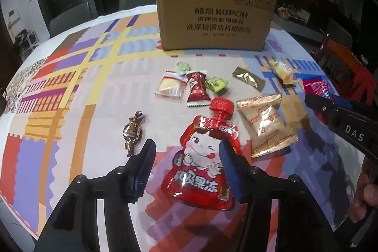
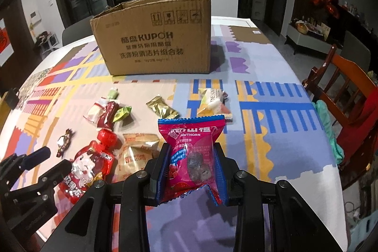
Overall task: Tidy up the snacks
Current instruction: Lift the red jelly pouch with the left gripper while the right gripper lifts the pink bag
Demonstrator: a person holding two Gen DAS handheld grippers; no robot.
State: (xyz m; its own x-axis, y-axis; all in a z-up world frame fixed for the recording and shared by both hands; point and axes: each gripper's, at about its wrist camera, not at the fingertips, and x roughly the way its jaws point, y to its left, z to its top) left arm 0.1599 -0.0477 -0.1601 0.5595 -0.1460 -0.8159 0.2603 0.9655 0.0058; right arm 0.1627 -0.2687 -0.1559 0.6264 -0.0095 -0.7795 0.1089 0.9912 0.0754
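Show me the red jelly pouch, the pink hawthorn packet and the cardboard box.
Red jelly pouch [image 1: 200, 157], left wrist view, printed front.
Pink hawthorn packet [image 2: 192, 152], right wrist view, front middle.
Brown cardboard box [image 2: 153, 39], right wrist view, printed side.

The cardboard box [image 2: 153, 39] at the upper middle of the frame bears "KUPOH" in bold letters among lines of Chinese print, with a row of handling symbols near its top edge, one boxed with "11". The pink packet [image 2: 192, 152] at lower centre of the right wrist view reads "AWTHORN", its first letter hidden. At the right edge of the left wrist view, the black gripper arm [image 1: 349, 131] carries "DAS". The red pouch [image 1: 203, 157] shows large white Chinese characters.
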